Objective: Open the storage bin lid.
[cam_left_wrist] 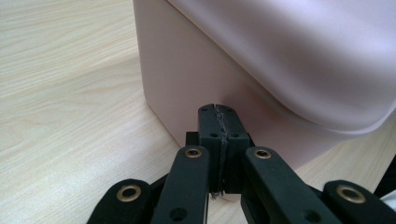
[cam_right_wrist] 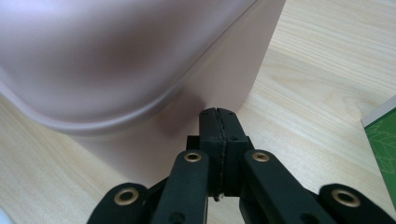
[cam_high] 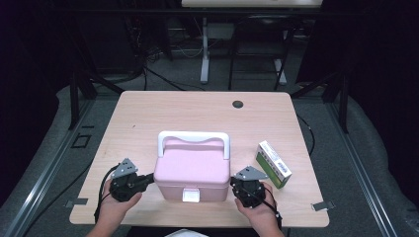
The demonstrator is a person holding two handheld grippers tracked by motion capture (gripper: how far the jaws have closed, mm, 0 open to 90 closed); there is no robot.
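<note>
A pink box [cam_high: 192, 170] with a white handle [cam_high: 193, 137] and a white front latch [cam_high: 190, 196] stands near the middle of the bench's [cam_high: 148, 113] near edge, lid down, so what is inside cannot be told. The left gripper [cam_high: 146, 180] sits at the box's left wall, jaws clenched on nothing, tips at or just short of the wall low down; in the left gripper view they [cam_left_wrist: 219, 122] meet below the lid's rim. The right gripper [cam_high: 234, 185] mirrors it at the right wall, jaws clenched and empty [cam_right_wrist: 218, 122]. A green and white carton [cam_high: 273, 164] lies just right of the right gripper, toward the right edge. The far half of the bench is bare wood apart from a dark cable hole [cam_high: 237, 104] near the far edge.
</note>
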